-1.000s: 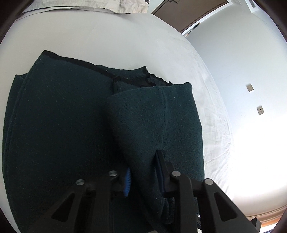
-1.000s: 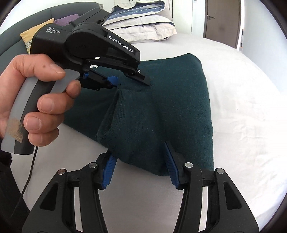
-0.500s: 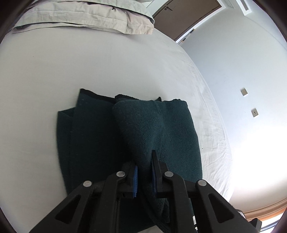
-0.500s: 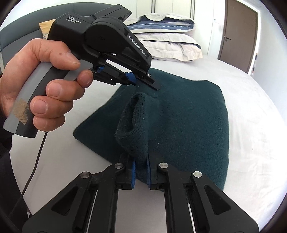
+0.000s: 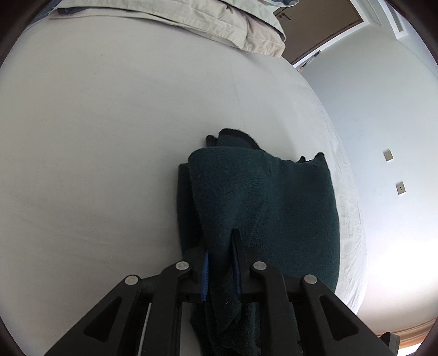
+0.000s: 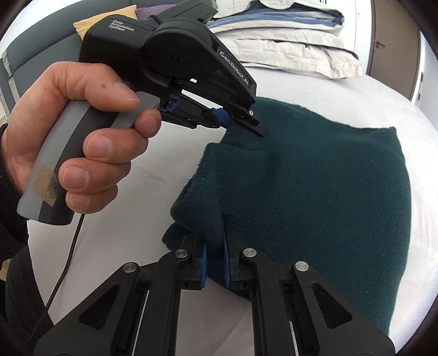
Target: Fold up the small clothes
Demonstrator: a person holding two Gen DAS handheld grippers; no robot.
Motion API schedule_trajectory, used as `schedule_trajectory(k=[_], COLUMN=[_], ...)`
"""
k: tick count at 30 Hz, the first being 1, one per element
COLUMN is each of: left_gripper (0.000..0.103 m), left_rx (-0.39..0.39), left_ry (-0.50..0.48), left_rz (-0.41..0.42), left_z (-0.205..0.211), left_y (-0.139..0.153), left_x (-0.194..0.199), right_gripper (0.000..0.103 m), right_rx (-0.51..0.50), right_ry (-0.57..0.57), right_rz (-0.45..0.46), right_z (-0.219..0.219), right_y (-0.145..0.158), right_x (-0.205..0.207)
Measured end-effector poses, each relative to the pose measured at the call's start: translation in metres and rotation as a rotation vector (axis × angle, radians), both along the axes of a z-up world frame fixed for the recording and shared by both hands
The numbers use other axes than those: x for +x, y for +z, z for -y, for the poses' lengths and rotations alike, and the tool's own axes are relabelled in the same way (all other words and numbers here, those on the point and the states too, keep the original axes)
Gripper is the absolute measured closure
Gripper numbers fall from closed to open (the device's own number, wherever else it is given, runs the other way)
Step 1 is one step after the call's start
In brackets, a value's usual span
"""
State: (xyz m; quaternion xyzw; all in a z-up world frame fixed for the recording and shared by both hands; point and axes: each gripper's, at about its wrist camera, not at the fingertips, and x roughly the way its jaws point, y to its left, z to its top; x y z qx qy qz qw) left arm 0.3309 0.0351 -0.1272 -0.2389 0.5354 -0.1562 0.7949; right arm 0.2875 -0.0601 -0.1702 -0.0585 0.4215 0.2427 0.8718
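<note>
A dark green knit garment [image 6: 314, 197] lies partly folded on the white bed; it also shows in the left wrist view [image 5: 262, 197]. My left gripper [image 5: 221, 263] is shut on a raised fold of the garment's near edge. In the right wrist view the left gripper [image 6: 241, 120] pinches the garment's far left corner, held in a bare hand [image 6: 82, 142]. My right gripper [image 6: 215, 263] is shut on the garment's near left corner, and the edge between the two grippers is lifted off the bed.
The white bed sheet [image 5: 109, 137] spreads wide to the left. Pillows [image 6: 287, 46] are stacked at the head of the bed, with a grey headboard [image 6: 35, 52] at the left. A wall with sockets [image 5: 388, 156] and a brown door [image 5: 317, 24] lie beyond the bed's right edge.
The right gripper closed on the garment's near corner. Both grippers then lifted their edge and carried it over the garment, so the pile looks narrower.
</note>
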Motion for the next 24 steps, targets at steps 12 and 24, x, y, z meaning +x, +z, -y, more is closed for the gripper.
schedule_trajectory(k=[12,24], left_gripper=[0.060,0.052], left_rx=[0.156,0.249], left_ry=[0.077,0.020], left_rz=[0.258,0.199], left_z=[0.004,0.043], left_y=[0.061,-0.010], left_x=[-0.065,-0.107], right_gripper=[0.060,0.074], right_rx=[0.335,0.632], right_ry=[0.031,-0.253], right_rz=[-0.091,-0.352], right_z=[0.085,0.221], right_y=[0.029,-0.024], right_x=[-0.052,0.004])
